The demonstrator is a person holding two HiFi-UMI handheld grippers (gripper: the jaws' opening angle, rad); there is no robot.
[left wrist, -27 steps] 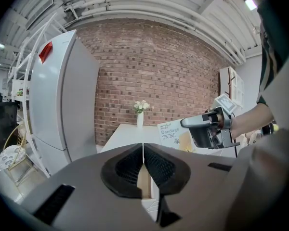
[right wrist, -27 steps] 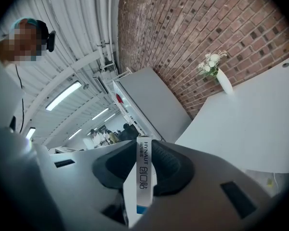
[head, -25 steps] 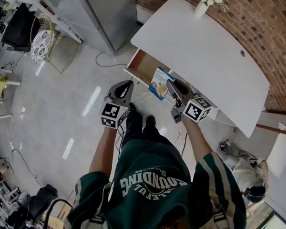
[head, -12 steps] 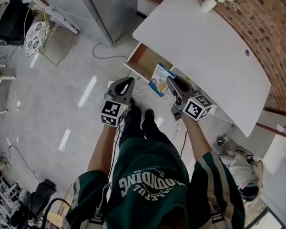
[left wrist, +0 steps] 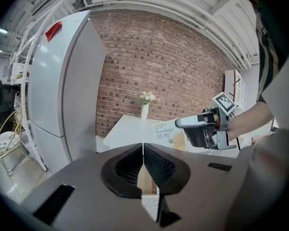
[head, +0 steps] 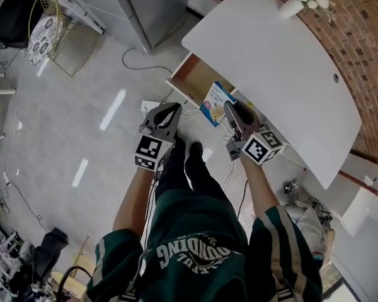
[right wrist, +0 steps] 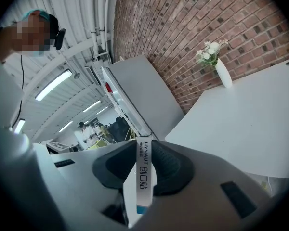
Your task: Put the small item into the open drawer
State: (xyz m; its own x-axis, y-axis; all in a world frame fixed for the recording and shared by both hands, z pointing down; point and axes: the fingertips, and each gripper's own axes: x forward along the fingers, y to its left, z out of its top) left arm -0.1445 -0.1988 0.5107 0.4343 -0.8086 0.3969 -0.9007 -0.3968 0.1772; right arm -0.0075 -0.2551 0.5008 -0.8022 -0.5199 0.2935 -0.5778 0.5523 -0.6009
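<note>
Fingers (right wrist: pixel 167 166) of the right gripper (right wrist: pixel 144 146) are pinching the small bandage box (right wrist: pixel 143 177) by its narrow edge, while the left gripper (left wrist: pixel 143 148) is hanging alongside with its fingers pressed together on nothing. Judging by this, the pick-up is done and the drop is pending. The box is hovering by the front of the open drawer (head: pixel 197 79), not yet inside. What is showing of the drawer looks bare. Beyond, the white desk (head: pixel 271 55) is carrying a vase of flowers (head: pixel 296 5).

box (right wrist: pixel 144 170) edge: HYNAUT | box face, left gripper view: Bandage | sweatshirt (head: pixel 195 255): possibly "…OUNDING", upside down
</note>
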